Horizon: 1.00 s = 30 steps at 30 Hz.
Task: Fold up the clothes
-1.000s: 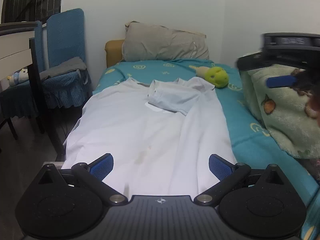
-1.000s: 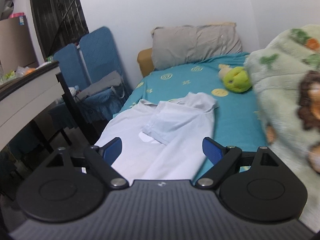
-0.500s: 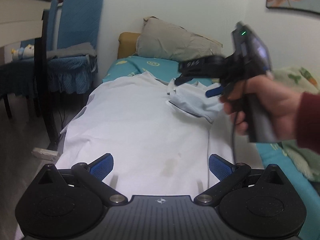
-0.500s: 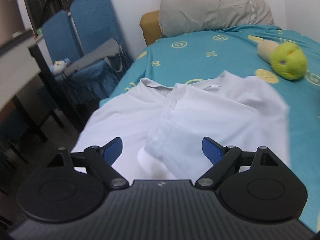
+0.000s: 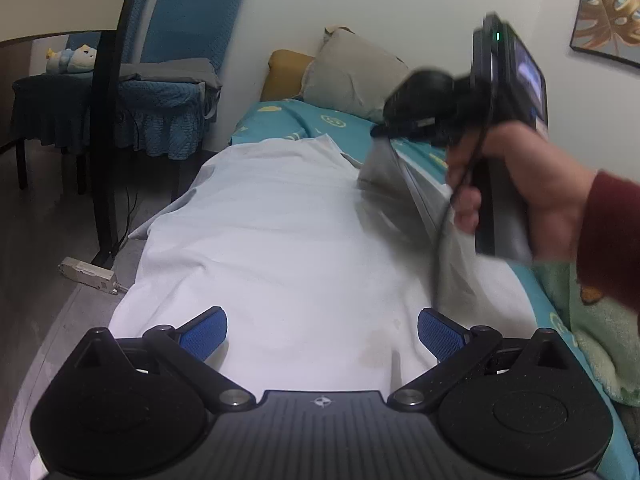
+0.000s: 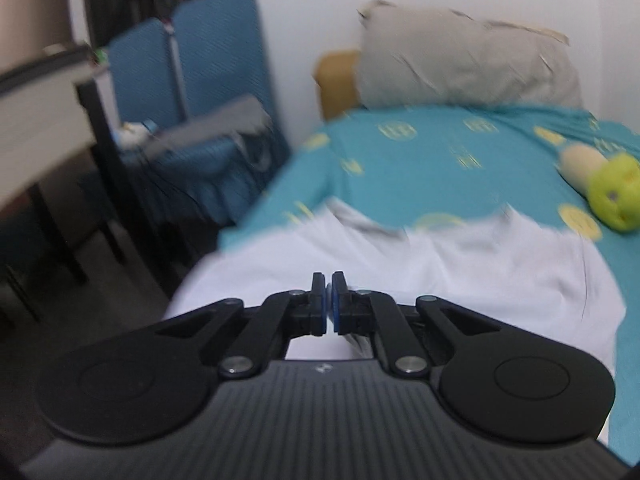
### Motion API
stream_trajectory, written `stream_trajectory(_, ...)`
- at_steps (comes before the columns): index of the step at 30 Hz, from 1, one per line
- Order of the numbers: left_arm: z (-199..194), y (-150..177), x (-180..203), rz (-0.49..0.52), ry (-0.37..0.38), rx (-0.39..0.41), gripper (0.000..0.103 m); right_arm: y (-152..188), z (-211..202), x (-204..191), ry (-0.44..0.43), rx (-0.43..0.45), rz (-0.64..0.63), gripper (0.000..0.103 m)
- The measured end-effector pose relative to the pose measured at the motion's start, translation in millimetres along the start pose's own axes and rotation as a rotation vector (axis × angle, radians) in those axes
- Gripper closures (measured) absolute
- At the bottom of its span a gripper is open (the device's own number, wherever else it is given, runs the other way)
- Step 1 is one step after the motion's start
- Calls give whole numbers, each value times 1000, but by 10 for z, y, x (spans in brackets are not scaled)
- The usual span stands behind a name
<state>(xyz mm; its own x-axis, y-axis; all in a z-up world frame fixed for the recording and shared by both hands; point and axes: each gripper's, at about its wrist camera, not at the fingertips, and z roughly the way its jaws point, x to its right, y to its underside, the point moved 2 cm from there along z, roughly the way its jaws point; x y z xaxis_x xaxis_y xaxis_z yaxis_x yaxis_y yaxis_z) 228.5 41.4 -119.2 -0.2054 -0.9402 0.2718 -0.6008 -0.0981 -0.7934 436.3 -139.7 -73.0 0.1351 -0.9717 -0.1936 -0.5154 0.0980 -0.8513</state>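
A white shirt (image 5: 288, 240) lies spread lengthwise on the teal bed sheet (image 6: 420, 160). My left gripper (image 5: 322, 328) hangs open just above the shirt's near hem, nothing between its blue pads. A hand (image 5: 520, 184) carries my right gripper (image 5: 378, 134) over the shirt's right side. Its jaws are closing and stand pressed together on the shirt's sleeve (image 5: 404, 192), which rises from the bed as a grey-shaded flap. In the right wrist view the right gripper (image 6: 329, 300) shows its pads together with a sliver of pale cloth between them, the shirt (image 6: 460, 264) blurred beyond.
A grey pillow (image 5: 356, 76) leans on the wall at the bed's head. A green plush toy (image 6: 612, 196) lies at the far right of the bed. A green fleece blanket (image 5: 592, 340) is piled on the right. Blue chairs (image 5: 176, 80), a table leg (image 5: 106, 120) and a power strip (image 5: 86, 274) stand left.
The right gripper swept in over the shirt and its jaws went from wide open to shut on the folded sleeve, which is now lifted. The left gripper moved closer over the hem, still open.
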Motion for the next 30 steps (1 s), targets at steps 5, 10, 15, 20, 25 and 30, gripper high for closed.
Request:
stream_trajectory(5,-17,-20,-69,-39,-20,-3,0,-278,-59,-207,-82,9,17,97)
stream_trajectory(10,-24,-29,-100,-48,-20,0,0,-309,-15,-409,-150,-21,-28,97)
stream_trajectory(15,-1,-26,-95,-31,-27,-4,0,-89,275,-414,-84,-148,-86,88)
stream_trajectory(20,-29,-46,-170,-57,-28,-6,0,36,40,-231,-63,-123,-46,13)
stream_trajectory(25,-184,-56,-152,-40,-20,3,0,97,-571,7,-22,-82,-35,13)
stream_trajectory(30,-425,-10,-73,-2,13,-2,1,146,-1341,301,4,-36,17,13)
